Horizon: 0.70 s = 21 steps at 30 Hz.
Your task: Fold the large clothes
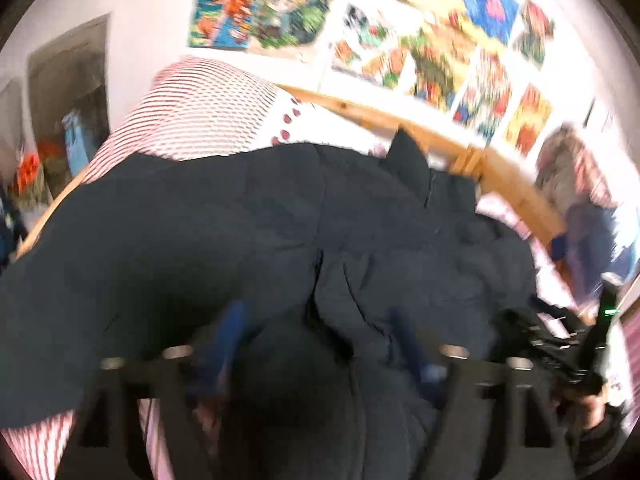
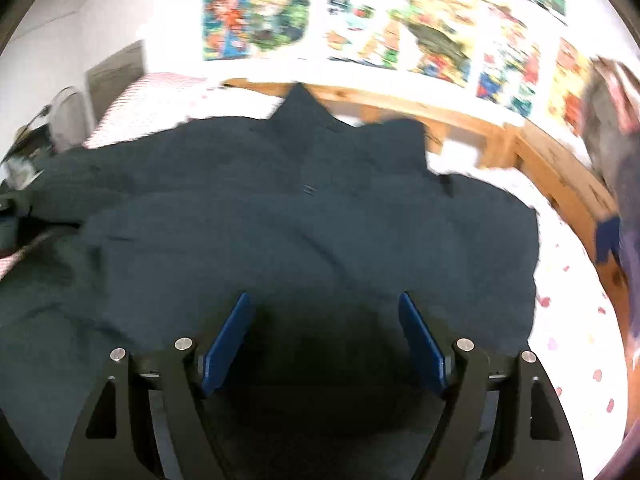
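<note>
Right wrist view: your right gripper (image 2: pixel 324 320) is hovering spread over the dark shirt (image 2: pixel 280 220), lying rumpled on the bed (image 2: pixel 568 280); your left gripper (image 1: pixel 316 332) is gaping too; folding looks barely begun.

We are looking at a dark navy garment (image 2: pixel 304 216), plain and unpatterned, which is covering most of the bed. The bedsheet (image 2: pixel 568 304) is showing white with scattered pink and red hearts toward the bed's right edge. A pillow (image 1: pixel 200 116) at the far left corner is wearing thin red and white stripes. The bed frame (image 2: pixel 472 128) is glowing honey-coloured wood. Our gripper pads (image 2: pixel 228 344) are showing deep blue on black arms. Multicoloured posters (image 2: pixel 256 20) are brightening the white wall.
</note>
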Tool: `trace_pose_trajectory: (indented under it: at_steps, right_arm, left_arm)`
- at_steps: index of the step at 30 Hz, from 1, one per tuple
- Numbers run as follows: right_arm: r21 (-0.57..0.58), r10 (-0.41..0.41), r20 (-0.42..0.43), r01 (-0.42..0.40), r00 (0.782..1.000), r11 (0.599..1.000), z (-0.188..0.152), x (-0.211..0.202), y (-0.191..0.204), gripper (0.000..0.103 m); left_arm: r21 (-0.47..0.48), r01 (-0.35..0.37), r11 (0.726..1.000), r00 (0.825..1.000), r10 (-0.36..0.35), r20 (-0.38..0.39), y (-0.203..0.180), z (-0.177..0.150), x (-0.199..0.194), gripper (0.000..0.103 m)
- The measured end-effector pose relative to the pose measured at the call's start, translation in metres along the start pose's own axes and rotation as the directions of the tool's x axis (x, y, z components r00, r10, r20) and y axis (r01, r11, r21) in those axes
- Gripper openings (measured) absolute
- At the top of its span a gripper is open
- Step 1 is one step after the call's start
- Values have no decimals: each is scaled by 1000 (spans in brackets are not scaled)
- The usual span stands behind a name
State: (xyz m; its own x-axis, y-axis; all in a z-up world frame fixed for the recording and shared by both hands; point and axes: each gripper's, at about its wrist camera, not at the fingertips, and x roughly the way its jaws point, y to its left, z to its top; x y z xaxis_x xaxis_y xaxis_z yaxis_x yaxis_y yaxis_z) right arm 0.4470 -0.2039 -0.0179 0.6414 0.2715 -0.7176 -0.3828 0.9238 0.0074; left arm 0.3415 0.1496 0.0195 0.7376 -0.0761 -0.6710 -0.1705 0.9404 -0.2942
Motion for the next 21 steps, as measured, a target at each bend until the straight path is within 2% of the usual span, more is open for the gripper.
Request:
trace_pose_trajectory:
  at_steps: [2, 4, 6, 7, 11, 12, 15, 18, 21]
  right_arm:
    - [-24, 54, 8, -54, 998, 998, 8, -7, 27, 78]
    - [-30, 110, 9, -110, 994, 993, 15, -10, 56, 79]
    - [-27, 156, 1, -156, 988, 987, 20, -5, 75, 79]
    - [-26, 163, -4, -163, 987, 986, 20, -3, 84, 79]
    - [-29, 130, -18, -130, 991, 991, 27, 18, 117, 79]
    - [-31, 122, -19, -122, 992, 992, 29, 21, 123, 79]
    - [-43, 69, -20, -70, 997, 997, 37, 35, 139, 79]
    - [-42, 42, -45, -44, 998, 998, 41, 53, 148, 79]
    - [-31, 53, -105, -56, 993, 998, 30, 71, 152, 80]
  left_arm:
    - [-69, -3, 998, 1000, 3, 9, 16, -12, -22, 84]
    - [-134, -44, 990, 999, 45, 3, 35, -24, -39, 86]
    - [-240, -83, 967, 997, 83, -9, 65, -40, -55, 87]
    - [-296, -95, 951, 995, 94, -15, 80, -46, -60, 88]
    - [-514, -107, 851, 993, 121, -6, 139, -65, -72, 89]
    - [-573, -100, 813, 992, 127, 6, 156, -70, -75, 89]
    - [-661, -53, 748, 993, 111, 46, 182, -77, -73, 89]
    - [-697, -48, 715, 991, 124, 59, 194, -76, -62, 89]
    - [-714, -67, 697, 988, 148, 52, 202, -75, -49, 87]
